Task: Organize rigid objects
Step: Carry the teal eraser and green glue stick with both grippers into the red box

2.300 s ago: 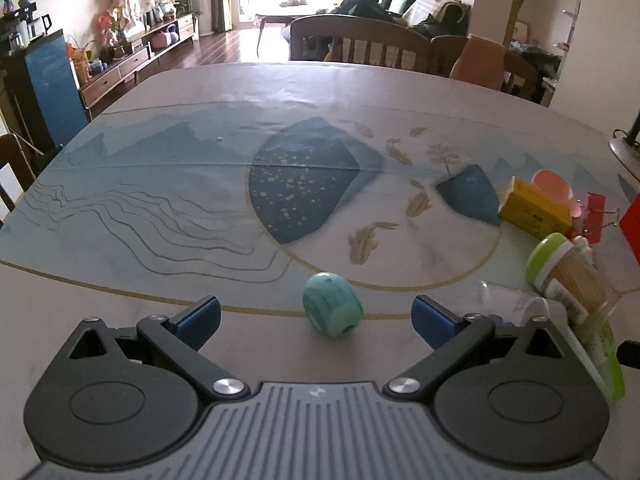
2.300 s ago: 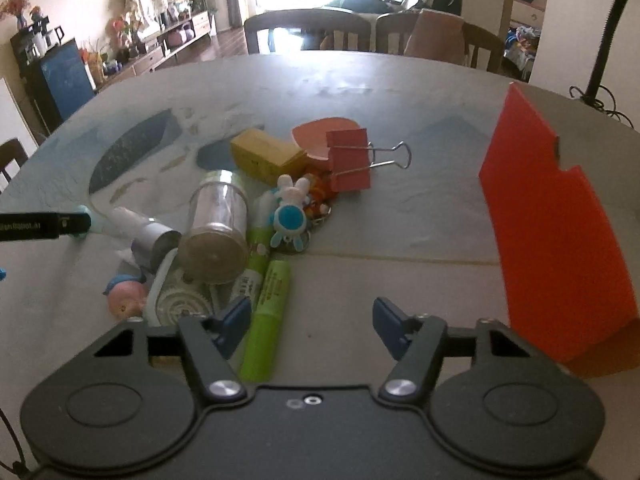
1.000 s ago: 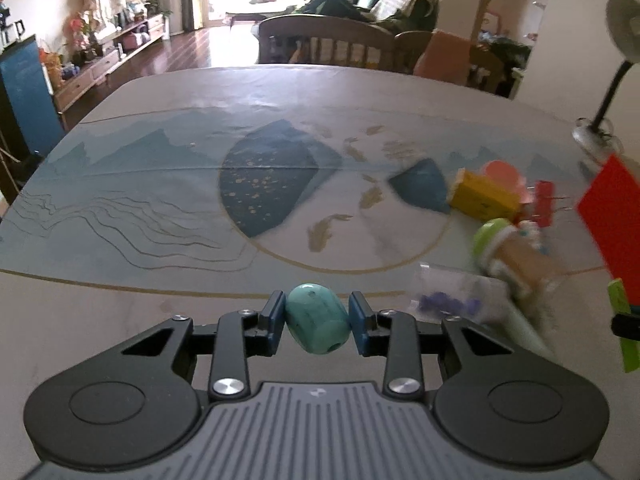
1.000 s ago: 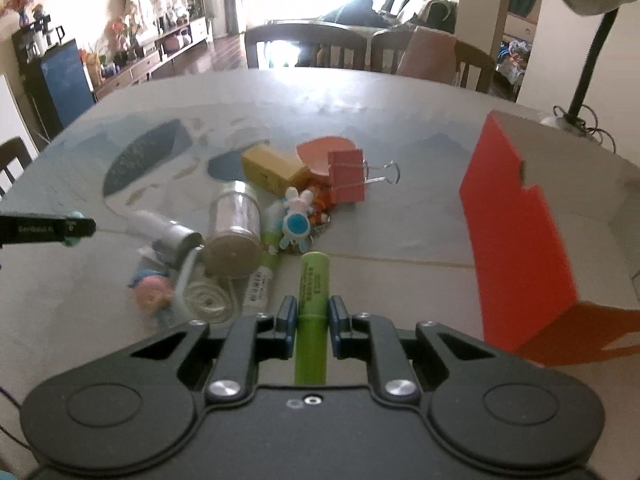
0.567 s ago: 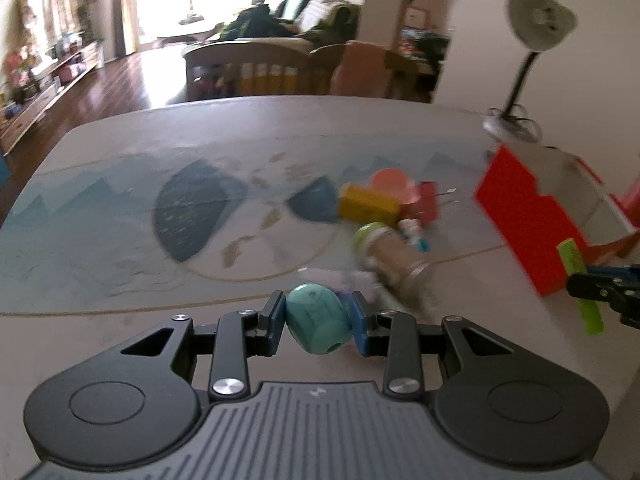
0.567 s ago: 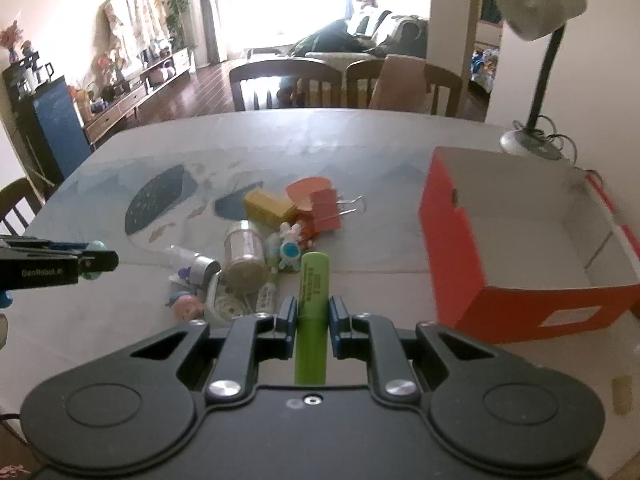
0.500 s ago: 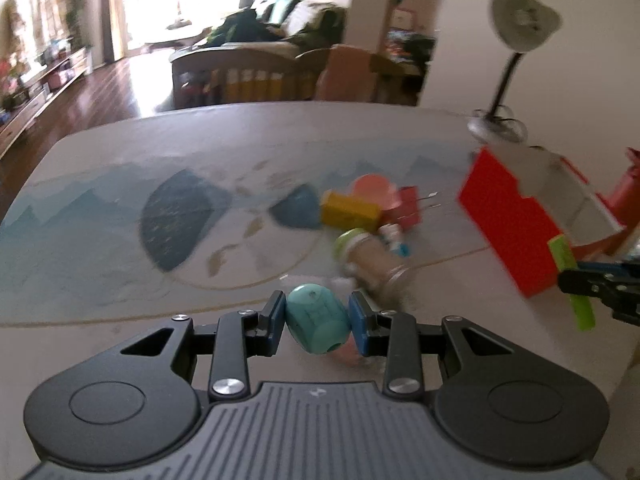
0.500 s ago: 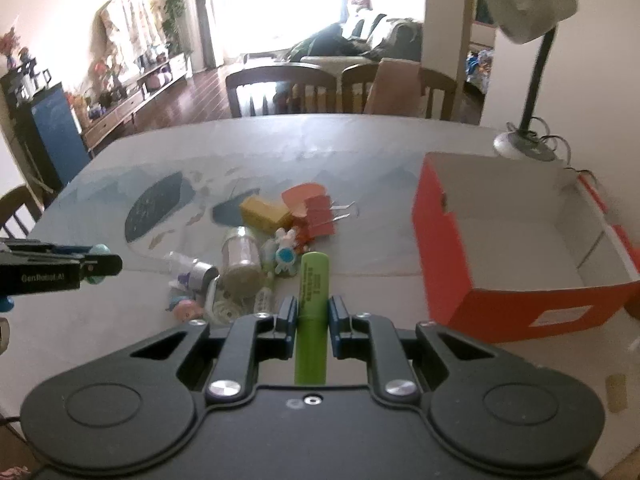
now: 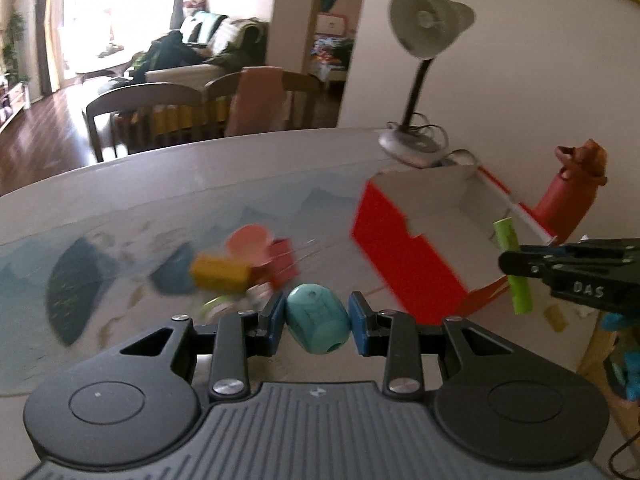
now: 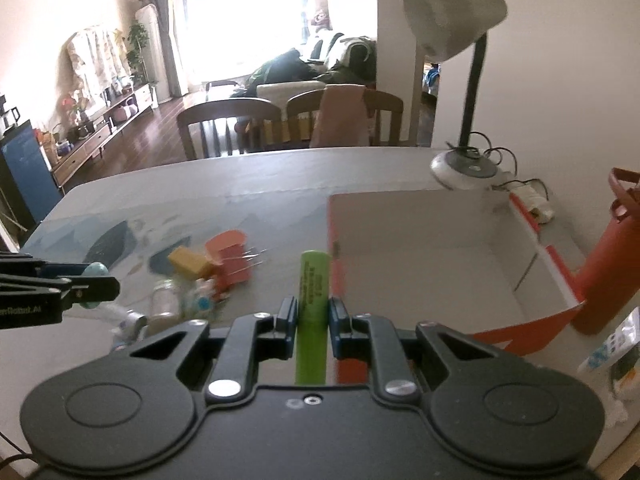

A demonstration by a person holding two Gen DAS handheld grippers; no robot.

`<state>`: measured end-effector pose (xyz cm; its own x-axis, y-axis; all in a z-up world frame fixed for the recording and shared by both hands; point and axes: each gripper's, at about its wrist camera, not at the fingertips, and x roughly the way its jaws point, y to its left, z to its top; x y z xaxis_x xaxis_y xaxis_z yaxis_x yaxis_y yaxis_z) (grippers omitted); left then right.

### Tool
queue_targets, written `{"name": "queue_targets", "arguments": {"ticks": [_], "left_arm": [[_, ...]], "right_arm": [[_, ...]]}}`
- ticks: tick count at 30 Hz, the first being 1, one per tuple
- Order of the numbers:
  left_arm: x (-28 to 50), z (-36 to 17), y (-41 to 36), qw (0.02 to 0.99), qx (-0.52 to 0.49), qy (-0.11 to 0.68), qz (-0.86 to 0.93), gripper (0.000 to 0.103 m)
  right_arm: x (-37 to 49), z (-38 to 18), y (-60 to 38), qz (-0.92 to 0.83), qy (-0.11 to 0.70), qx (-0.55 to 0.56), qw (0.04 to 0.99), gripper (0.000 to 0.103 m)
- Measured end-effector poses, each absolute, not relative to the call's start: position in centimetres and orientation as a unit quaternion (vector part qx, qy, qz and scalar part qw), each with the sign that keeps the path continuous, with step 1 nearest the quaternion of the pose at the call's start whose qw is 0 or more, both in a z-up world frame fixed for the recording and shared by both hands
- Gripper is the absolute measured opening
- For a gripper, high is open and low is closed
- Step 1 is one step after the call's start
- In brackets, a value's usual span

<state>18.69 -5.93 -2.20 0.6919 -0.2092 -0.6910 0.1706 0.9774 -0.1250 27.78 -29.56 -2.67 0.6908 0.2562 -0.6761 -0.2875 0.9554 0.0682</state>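
Note:
My left gripper (image 9: 317,319) is shut on a teal egg-shaped object (image 9: 318,320), held in the air above the table. My right gripper (image 10: 313,318) is shut on a lime green tube (image 10: 313,300), lifted near the front left corner of the red box (image 10: 420,240). In the left wrist view that tube (image 9: 513,266) stands upright in the right gripper (image 9: 516,262) over the red box (image 9: 404,252). The box's white inside is bare where I can see it. The left gripper (image 10: 94,280) with the teal egg shows at the left of the right wrist view.
A blurred heap stays on the table left of the box: a yellow block (image 10: 188,261), a red binder clip (image 10: 234,268), a pink dish (image 10: 226,239), a clear jar (image 10: 164,300). A desk lamp (image 10: 464,168) stands behind the box, a red bottle (image 10: 608,272) at its right.
Both grippers closed on their objects, the left on the teal egg and the right on the green tube, lifted them off the table and carried them rightward toward the red box.

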Motion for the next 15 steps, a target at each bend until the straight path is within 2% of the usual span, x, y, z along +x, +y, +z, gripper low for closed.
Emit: {"name": "queue_targets", "arguments": {"ticks": [15], "left_arm": [[29.1, -2.6, -18.5, 0.908, -0.012, 0.395, -0.142, 0.034]], "right_arm": [[36.3, -4.5, -37.6, 0.145, 0.383, -0.034, 0.912, 0.015]]}}
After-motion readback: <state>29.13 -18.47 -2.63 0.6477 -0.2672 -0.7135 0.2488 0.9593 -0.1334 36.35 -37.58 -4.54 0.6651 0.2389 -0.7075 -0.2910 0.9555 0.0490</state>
